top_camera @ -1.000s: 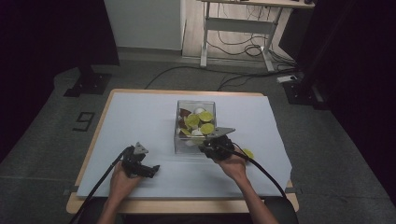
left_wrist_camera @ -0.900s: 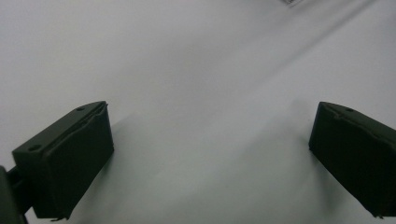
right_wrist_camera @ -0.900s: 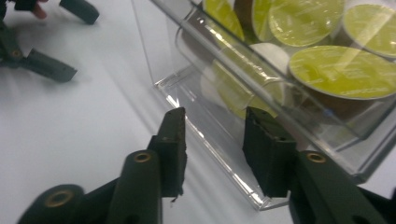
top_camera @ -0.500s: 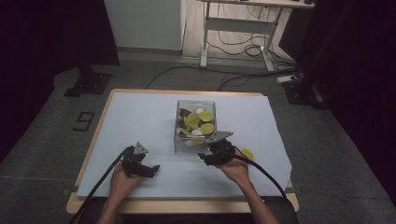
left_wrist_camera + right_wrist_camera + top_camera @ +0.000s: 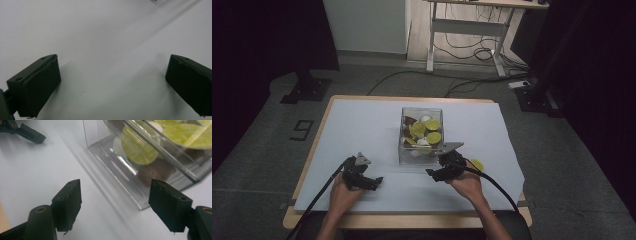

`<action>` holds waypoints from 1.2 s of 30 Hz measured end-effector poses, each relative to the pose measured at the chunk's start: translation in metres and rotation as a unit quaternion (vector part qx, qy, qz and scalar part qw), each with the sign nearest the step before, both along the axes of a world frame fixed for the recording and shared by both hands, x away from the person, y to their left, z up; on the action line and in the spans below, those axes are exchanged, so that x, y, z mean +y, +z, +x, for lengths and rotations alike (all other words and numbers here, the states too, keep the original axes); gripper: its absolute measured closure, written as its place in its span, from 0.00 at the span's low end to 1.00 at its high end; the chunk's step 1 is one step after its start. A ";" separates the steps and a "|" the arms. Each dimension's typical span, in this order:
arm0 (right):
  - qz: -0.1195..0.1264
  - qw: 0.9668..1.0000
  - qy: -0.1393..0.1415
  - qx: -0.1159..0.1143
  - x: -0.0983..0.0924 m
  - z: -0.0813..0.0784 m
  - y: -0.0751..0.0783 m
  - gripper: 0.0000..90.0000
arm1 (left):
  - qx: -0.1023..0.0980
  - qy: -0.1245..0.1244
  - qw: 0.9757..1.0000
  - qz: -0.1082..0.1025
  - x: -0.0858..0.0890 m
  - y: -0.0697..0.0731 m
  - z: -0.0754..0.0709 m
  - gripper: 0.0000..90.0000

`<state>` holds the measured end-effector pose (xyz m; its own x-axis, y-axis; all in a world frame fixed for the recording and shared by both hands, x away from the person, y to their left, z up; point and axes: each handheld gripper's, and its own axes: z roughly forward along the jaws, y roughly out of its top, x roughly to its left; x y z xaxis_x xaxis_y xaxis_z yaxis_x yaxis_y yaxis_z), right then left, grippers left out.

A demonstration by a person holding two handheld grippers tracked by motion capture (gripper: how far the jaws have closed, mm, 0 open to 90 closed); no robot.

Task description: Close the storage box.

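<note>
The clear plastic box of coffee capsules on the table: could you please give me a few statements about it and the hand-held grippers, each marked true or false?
1. The clear plastic box holds yellow-green, brown and white round capsules. True.
2. The right hand-held gripper is clamped on a brown capsule. False: its jaws have just been opening, and nothing is between them.
3. One yellow-green capsule lies on the white table cover outside the box, beside the right hand. True.
4. The left hand-held gripper grips the box wall. False: its jaws stand wide apart over bare white cover, away from the box.
5. The box lies tipped on its side. False: it stands upright, open at the top.
</note>
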<state>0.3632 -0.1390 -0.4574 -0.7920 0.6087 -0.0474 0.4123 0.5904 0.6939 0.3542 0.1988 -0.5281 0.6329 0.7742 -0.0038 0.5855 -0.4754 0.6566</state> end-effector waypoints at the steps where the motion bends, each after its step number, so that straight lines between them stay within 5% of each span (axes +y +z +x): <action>1: -0.001 1.000 -0.001 0.000 -0.002 0.000 0.000 0.28 | 0.000 0.000 1.000 0.000 0.000 0.000 0.000 0.00; 27: -0.003 0.999 -0.035 -0.009 -0.038 -0.007 0.008 0.17 | 0.000 0.001 1.000 0.000 0.000 0.000 0.000 0.00; 36: -0.024 0.998 -0.058 -0.021 -0.050 -0.006 0.009 0.15 | 0.000 0.001 1.000 0.000 0.000 0.000 0.000 0.00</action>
<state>0.3569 -0.1891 -0.4485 -0.7126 0.6926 -0.1114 0.4508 0.5738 0.6838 0.3544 0.1987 -0.5282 0.6318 0.7751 -0.0045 0.5864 -0.4742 0.6568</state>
